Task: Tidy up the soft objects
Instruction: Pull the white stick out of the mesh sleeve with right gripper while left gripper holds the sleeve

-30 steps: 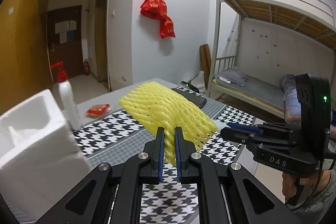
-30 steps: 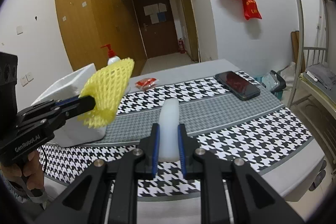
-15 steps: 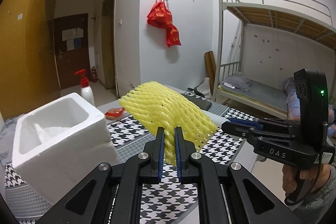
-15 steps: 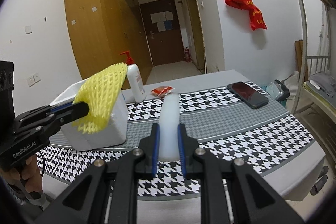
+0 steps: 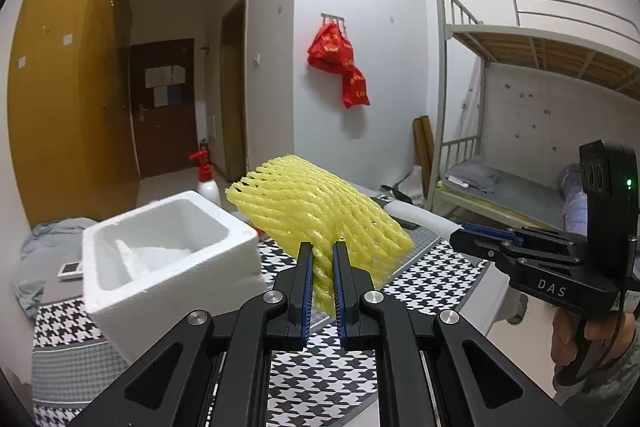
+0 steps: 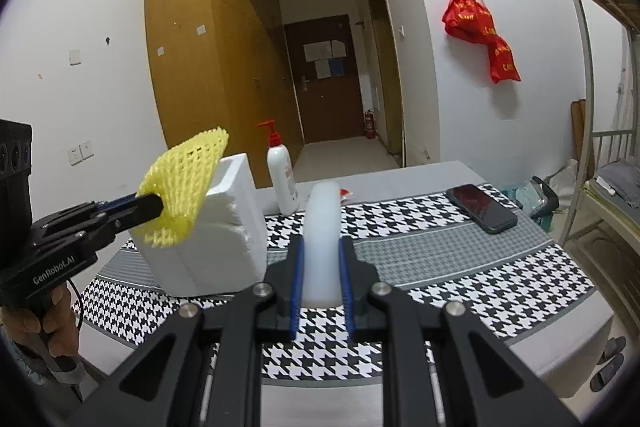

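Observation:
My left gripper (image 5: 322,259) is shut on a yellow foam net sleeve (image 5: 316,211), held in the air to the right of a white styrofoam box (image 5: 168,255). In the right wrist view the same yellow net (image 6: 184,187) hangs in front of the box (image 6: 224,227) from the left gripper (image 6: 154,203). My right gripper (image 6: 322,259) is shut on a white foam piece (image 6: 322,227) that stands up between its pads. From the left wrist view the right gripper (image 5: 460,237) sits at the right, with the white foam piece (image 5: 420,217) sticking out of it.
A houndstooth cloth (image 6: 460,267) covers the table. On it lie a black phone (image 6: 482,209), a white pump bottle with a red top (image 6: 282,179) and a small red packet (image 6: 346,191) behind the foam. A bunk bed (image 5: 520,147) stands to the right of the table.
Both grippers have pulled back and risen a little with their loads. The styrofoam box now shows fully, lower and further from the left gripper, its open top in view.

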`<state>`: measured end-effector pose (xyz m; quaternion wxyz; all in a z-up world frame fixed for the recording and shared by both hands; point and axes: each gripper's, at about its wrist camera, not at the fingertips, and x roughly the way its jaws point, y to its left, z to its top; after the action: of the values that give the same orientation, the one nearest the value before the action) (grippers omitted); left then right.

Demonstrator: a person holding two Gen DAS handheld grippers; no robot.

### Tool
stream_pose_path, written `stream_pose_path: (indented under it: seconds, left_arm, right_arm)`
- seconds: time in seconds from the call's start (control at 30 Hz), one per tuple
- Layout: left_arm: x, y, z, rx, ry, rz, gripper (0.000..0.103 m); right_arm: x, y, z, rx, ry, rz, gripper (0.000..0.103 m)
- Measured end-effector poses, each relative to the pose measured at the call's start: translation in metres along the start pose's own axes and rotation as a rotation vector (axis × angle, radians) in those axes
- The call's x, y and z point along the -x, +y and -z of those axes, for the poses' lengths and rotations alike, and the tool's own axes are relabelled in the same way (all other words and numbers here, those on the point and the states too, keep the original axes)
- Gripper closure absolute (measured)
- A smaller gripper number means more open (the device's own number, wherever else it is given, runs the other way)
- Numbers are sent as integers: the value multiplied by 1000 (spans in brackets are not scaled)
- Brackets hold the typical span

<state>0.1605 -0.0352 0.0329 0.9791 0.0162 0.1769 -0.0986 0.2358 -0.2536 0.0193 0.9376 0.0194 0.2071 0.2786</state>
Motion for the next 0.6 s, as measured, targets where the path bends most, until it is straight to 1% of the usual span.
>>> stream_pose_path:
  seconds: [0.4,0.6]
  left_arm:
    - [24,16,-4,19,-52,-71,93]
    - [35,32,-4,41,-72,-129,93]
  right_arm:
    - [0,16,-10,36,-34,-53,83]
    - [-4,27,-17,54,-47,-94,83]
